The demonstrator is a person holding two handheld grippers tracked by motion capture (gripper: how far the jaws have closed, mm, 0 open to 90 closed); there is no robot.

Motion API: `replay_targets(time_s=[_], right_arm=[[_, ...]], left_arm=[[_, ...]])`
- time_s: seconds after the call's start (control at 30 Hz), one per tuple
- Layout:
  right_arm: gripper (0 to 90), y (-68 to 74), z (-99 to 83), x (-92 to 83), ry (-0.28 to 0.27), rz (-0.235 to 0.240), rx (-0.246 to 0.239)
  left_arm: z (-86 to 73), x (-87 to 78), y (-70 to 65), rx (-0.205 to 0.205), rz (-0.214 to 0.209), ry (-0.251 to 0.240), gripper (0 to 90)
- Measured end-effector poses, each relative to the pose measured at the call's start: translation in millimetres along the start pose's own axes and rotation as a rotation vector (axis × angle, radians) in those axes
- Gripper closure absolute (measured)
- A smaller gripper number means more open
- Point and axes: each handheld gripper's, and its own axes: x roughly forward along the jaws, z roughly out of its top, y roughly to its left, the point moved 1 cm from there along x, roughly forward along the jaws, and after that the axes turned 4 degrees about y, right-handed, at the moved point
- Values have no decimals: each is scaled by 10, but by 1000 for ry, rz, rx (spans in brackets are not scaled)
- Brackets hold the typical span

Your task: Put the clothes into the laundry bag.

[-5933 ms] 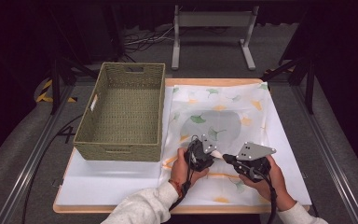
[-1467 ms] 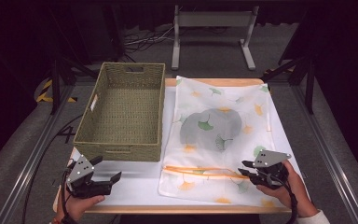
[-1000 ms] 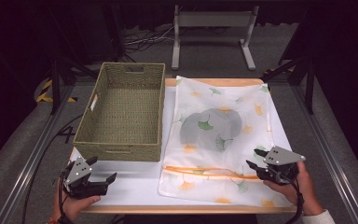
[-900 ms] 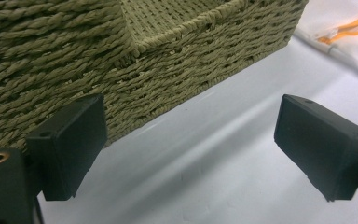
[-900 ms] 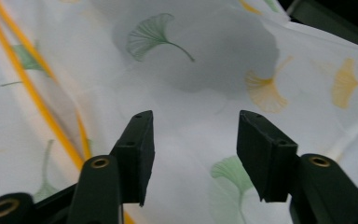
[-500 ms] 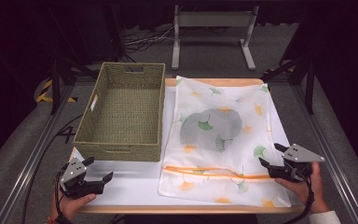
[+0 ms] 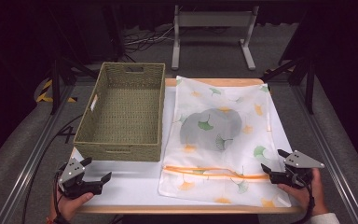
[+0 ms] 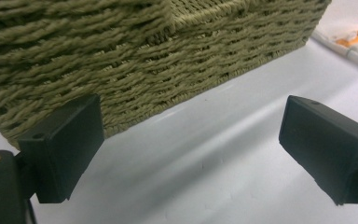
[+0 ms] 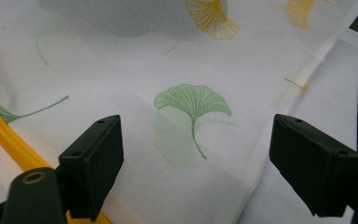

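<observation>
White, sheer mesh laundry bag (image 7: 223,140) with ginkgo-leaf print and orange zipper lies flat at the table's three o'clock, holding a grey garment (image 7: 210,127); likely light, limp, slippery. Right gripper (image 7: 274,169), jaws just opened wide and empty, hovers at its five-o'clock corner, the best hold; left gripper (image 7: 98,179) is open too.

The basket (image 7: 123,112) stands on the table (image 7: 135,179), left of the flat mesh bag (image 7: 223,140).

My left hand-held gripper (image 7: 98,178) sits low with jaws wide apart, nothing between them. My right hand-held gripper (image 7: 272,162) has just been opening; jaws spread, empty.
</observation>
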Motion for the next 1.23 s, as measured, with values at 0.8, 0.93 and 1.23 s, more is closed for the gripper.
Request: replay_targets(time_s=[0.8, 0.93, 1.23], right_arm=[[178, 40, 11, -31, -13, -4, -12], [177, 41, 17, -41, -20, 8, 1], [175, 36, 18, -56, -34, 13, 18]], left_arm=[[12, 27, -2, 17, 23, 15, 67], [14, 30, -10, 18, 23, 21, 67], [19, 43, -8, 18, 25, 26, 66]])
